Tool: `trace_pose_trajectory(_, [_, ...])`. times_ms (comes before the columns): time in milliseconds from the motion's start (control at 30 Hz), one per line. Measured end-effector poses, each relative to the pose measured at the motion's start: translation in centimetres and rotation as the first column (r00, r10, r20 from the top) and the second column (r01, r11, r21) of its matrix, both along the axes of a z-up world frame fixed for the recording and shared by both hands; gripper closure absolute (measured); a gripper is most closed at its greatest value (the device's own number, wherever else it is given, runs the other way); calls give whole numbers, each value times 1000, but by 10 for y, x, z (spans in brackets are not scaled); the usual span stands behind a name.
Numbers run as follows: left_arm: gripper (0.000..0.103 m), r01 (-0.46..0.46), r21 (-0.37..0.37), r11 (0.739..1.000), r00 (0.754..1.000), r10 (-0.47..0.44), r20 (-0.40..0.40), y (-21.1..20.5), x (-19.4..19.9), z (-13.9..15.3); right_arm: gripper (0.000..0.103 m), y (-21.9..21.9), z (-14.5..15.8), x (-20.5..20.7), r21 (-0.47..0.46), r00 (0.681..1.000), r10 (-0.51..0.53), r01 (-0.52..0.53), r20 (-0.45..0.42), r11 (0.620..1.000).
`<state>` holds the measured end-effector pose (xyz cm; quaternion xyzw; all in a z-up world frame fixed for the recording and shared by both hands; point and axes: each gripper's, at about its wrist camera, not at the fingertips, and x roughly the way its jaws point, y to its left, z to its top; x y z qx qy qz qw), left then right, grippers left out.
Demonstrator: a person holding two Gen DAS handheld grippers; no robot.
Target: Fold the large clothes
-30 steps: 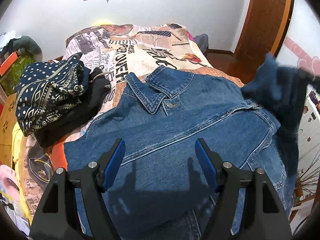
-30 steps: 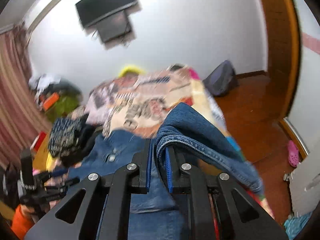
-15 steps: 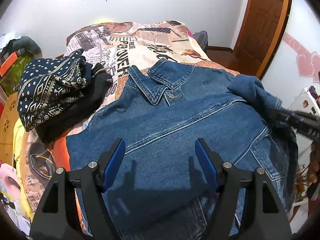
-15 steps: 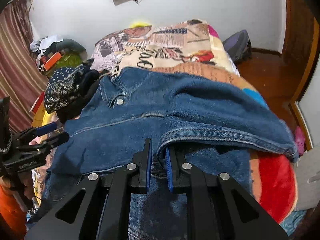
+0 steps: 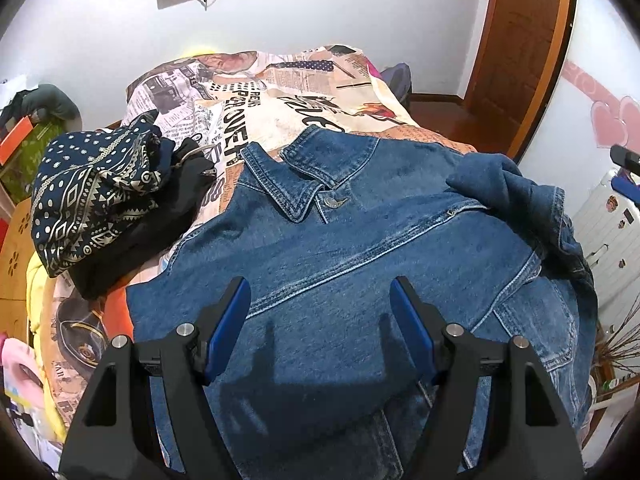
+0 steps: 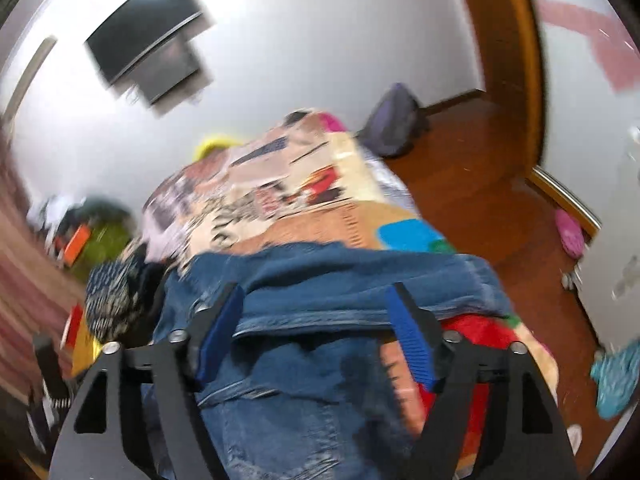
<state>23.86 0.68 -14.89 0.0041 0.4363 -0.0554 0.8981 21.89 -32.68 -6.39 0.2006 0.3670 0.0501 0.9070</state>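
- The jacket [image 5: 340,280] lies flat on the bed [image 5: 280,92], collar at twelve o'clock, hem toward the person. I'd say it was spread that way so the sides can be folded inward.
- One sleeve [image 5: 516,196] is laid in over the body at about two o'clock of the left wrist view. It sits bunched and not flat, so that fold looks only roughly made.
- The right gripper [image 6: 316,332] has just been opening; its jaws now stand wide and the pads press on nothing. The sleeve's folded edge runs across between the jaws, lying loose on the jacket. My guess is it has let the sleeve go where it was meant to land.
- That view is blurred, so I cannot tell whether the tips touch the cloth.
- The left gripper [image 5: 320,328] hangs above the jacket's lower middle, jaws wide and empty, shadows falling on the denim beneath. The collar is at twelve o'clock of it, the sleeve at two. It seems to be waiting, perhaps ready to take the near side or the hem.
- At ten o'clock of the left gripper a pile of clothes [image 5: 104,204] sits on the bed just beside the jacket's shoulder, probably garments set aside to keep the folding space free.
- The other sleeve I cannot see from here.
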Motion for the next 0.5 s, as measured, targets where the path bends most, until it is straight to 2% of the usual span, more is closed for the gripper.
trace_pose_trajectory(133, [32,-9,-14,1000,1000,9,-14,-1,5,-3,30,-29,-26,11,82,993,-72,79,-91,993])
trace_pose_trajectory(233, [32,-15,-10,1000,1000,15,-24,-2,8,-6,30,-42,-47,20,104,982,-106,123,-158,987])
trace_pose_trajectory(333, [32,-21,-10,1000,999,21,-34,-1,11,-9,30,-45,-70,30,156,971,-90,126,-222,980])
trace_pose_trajectory(500, [32,-37,-56,998,997,33,-73,3,18,-15,30,-51,-107,44,268,948,-47,137,-316,954])
